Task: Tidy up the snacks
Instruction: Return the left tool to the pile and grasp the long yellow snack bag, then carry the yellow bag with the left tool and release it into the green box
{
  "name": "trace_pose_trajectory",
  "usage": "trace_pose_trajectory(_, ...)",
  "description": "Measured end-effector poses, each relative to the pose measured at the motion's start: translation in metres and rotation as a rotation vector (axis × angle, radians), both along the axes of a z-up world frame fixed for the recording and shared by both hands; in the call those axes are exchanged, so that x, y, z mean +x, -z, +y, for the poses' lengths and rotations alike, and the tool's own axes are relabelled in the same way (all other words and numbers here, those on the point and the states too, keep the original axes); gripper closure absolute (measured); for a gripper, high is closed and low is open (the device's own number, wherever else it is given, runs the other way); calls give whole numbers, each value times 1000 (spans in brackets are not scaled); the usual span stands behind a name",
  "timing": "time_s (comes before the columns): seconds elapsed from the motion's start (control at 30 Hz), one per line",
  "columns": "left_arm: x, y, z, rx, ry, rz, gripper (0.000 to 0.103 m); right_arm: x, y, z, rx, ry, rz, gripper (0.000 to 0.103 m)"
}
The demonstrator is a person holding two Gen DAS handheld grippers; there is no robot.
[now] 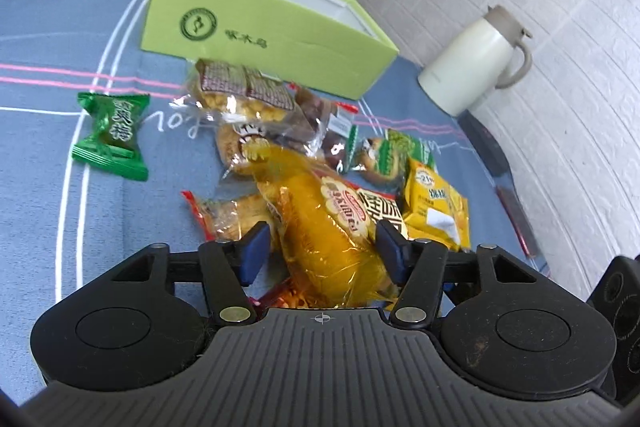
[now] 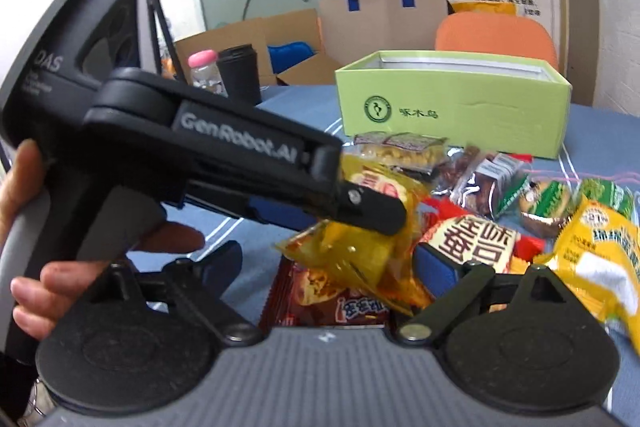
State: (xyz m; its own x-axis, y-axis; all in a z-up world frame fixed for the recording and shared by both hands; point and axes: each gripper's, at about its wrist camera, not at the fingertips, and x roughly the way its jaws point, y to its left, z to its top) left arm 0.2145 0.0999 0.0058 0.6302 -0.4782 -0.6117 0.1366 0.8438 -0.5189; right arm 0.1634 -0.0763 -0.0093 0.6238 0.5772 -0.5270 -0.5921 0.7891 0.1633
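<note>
The left tongs have their blue pads either side of a yellow cellophane snack packet, closed onto it as far as I can judge; from the right-hand camera the same tongs reach in from nine o'clock and the packet looks raised above the heap. The right tongs stand wide, nothing gripped, low over a red-brown wrapper at six o'clock.

The rest of the snacks lie in a loose pile on the blue cloth of the worktop, with a green sweet apart at nine o'clock. The open green box sits at twelve o'clock behind the pile, presumably where they belong.

What worries me is the grip: cellophane is slick and crumples, so the packet may slide out on the way to the box. Its trailing end could also drag neighbouring packets. The white jug at two o'clock stands near enough to be knocked by a careless swing, and the two tongs are close together.
</note>
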Motion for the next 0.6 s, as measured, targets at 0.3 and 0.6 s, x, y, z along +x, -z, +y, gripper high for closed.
trace_pose_trajectory(0.3, 3, 4, 3, 2, 7, 14, 57, 7, 3, 7, -13, 17, -23, 22)
trace_pose_trajectory(0.6, -4, -6, 1, -5, 0, -24, 79, 7, -9, 3, -15, 6, -68, 45)
